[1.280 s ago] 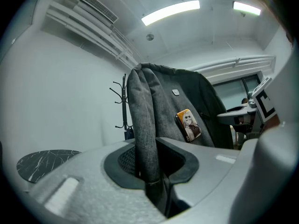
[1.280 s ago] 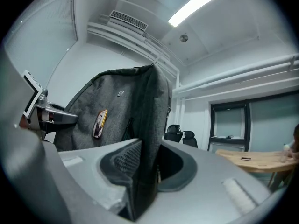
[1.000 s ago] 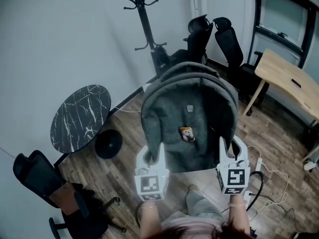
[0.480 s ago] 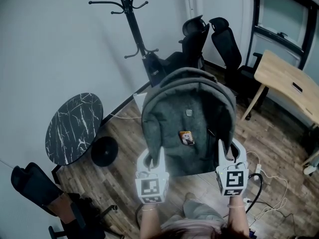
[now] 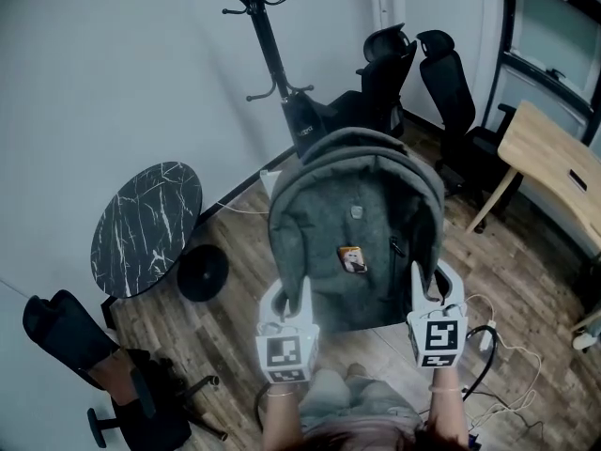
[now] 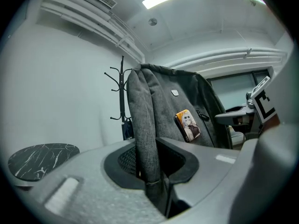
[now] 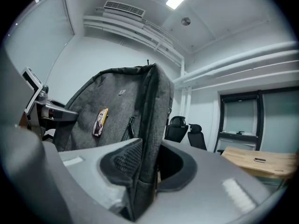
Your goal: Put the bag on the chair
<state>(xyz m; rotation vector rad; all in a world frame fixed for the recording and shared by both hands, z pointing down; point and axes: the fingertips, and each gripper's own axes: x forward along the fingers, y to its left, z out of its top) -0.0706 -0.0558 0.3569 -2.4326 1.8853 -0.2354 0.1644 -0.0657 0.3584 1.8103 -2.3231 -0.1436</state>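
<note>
While I carry the load: the bag (image 5: 357, 242) hangs in the air between both grippers, clear of the floor (image 5: 235, 280) and of every seat.
Left gripper (image 5: 288, 297): jaws clamped on the padded grey band at the bag's left edge, which rises straight out of the pads.
Right gripper (image 5: 434, 287): jaws clamped on the bag's right side wall, with the fabric pinched between the pads.
Reason for two grips: one hold per side shares the weight and stops the bag from swinging or twisting. Both grippers point level, so the body stands upright with its front panel and badge (image 5: 353, 257) facing me.
Bag position: middle of the scene, just in front of me, well apart from any chair.
Candidate chairs: two black office chairs (image 5: 390, 64) at the far right by the wall, and one black chair (image 5: 80, 341) at the near left. I cannot tell which is meant.
Obstacles: round marble table (image 5: 148, 224) at the left, coat stand (image 5: 268, 45) by the far wall, wooden desk (image 5: 554, 163) at the right, cables (image 5: 507, 332) at the near right.
Step in hand: transport, by my judgement. Placement is not yet begun.
Next move calls for: resting the base on a seat before I loosen either grip, or the bag may tip toward the freed side.
</note>
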